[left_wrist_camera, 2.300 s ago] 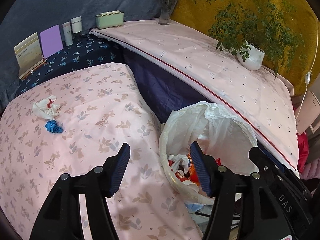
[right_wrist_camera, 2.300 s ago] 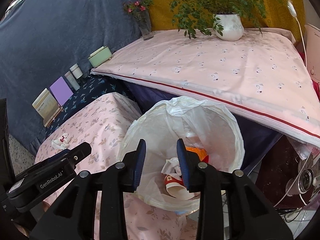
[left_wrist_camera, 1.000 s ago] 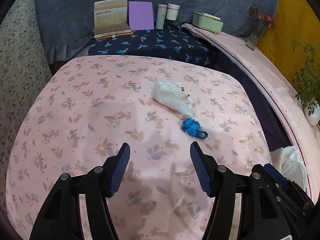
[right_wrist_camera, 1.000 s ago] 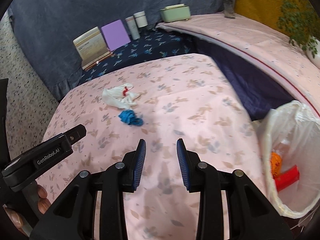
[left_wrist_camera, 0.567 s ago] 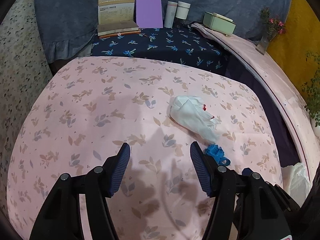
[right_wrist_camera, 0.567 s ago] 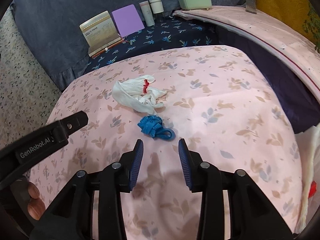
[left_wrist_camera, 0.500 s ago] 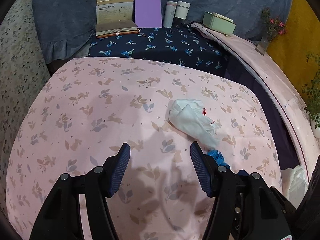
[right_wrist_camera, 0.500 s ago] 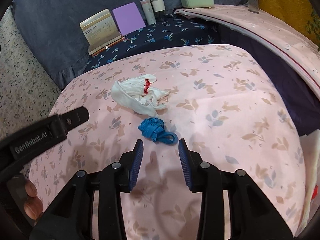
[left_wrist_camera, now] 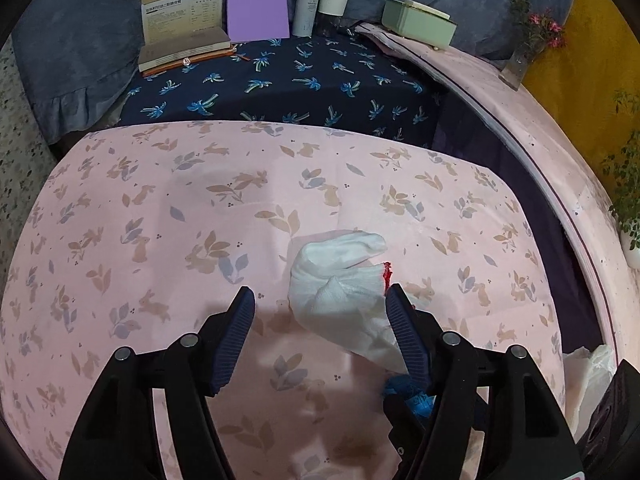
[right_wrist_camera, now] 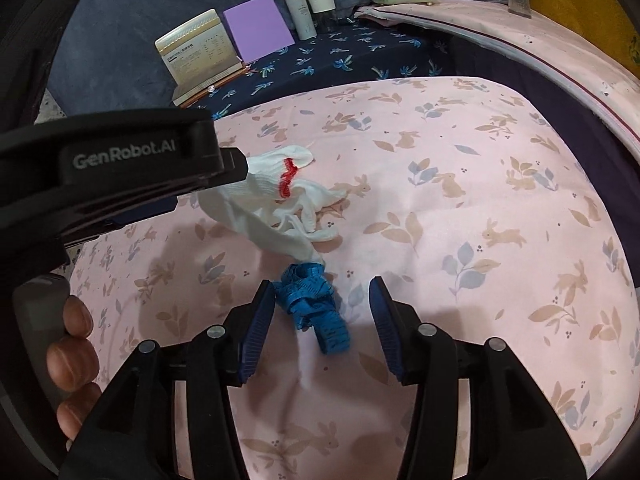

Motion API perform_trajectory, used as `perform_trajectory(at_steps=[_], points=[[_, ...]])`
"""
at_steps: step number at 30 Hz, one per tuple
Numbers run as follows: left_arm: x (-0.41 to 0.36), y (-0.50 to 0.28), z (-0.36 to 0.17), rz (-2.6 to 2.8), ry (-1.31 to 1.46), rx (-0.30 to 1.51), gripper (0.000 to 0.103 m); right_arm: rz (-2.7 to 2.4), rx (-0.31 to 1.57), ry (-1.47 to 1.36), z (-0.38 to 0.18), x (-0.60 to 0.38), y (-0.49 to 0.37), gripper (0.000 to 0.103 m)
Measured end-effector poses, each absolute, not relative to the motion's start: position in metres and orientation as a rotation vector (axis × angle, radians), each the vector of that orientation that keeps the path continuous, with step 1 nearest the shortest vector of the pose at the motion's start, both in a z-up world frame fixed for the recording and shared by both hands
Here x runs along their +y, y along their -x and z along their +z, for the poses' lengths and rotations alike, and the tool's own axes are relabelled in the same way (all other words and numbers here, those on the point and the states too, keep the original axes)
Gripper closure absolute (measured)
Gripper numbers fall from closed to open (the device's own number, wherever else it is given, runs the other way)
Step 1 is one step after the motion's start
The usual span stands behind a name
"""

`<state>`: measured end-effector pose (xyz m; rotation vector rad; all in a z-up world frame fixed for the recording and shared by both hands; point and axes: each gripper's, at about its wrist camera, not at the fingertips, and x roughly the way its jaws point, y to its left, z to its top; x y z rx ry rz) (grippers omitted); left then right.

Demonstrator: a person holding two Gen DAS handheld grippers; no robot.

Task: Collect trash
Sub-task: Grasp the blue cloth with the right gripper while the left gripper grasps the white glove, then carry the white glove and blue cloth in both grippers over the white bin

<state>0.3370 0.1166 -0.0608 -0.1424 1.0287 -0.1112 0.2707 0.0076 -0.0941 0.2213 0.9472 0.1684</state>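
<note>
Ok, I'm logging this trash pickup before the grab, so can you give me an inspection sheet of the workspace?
Surface: pink rabbit-print cloth, lightly creased.
Job's things: white glove with red trim and blue strap lie touching; bin bag at the right edge.
Clutter: books, purple pad, two tubs, green box, vase, plant.
Grippers: left gripper open around the glove; right gripper open around the strap, jaws just widened.
Cables: nothing seen.
Surroundings: navy palm-print cloth, grey drape, yellow backdrop.
</note>
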Motion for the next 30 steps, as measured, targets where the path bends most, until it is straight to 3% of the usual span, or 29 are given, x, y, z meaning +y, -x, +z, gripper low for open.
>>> perform_trajectory(at_steps=[2,3,4,8,30], points=[[0.115,-0.339,-0.067,-0.126,0.137,1.043,0.049,0.161,0.942,-0.218,-0.094,0.006,-0.271,0.063],[0.115,-0.339,-0.070,-0.131,0.132,1.049,0.059,0.157,0.943,-0.211,-0.095,0.006,-0.271,0.075],[0.113,-0.338,-0.073,-0.142,0.125,1.062,0.071,0.156,0.946,-0.210,-0.095,0.005,-0.271,0.077],[0.104,-0.328,-0.079,-0.156,0.091,1.069,0.094,0.144,0.943,-0.233,-0.094,-0.003,-0.265,0.080],[0.021,-0.212,-0.035,-0.296,0.013,1.006,0.097,-0.014,0.863,-0.369,-0.052,-0.101,-0.156,0.081]])
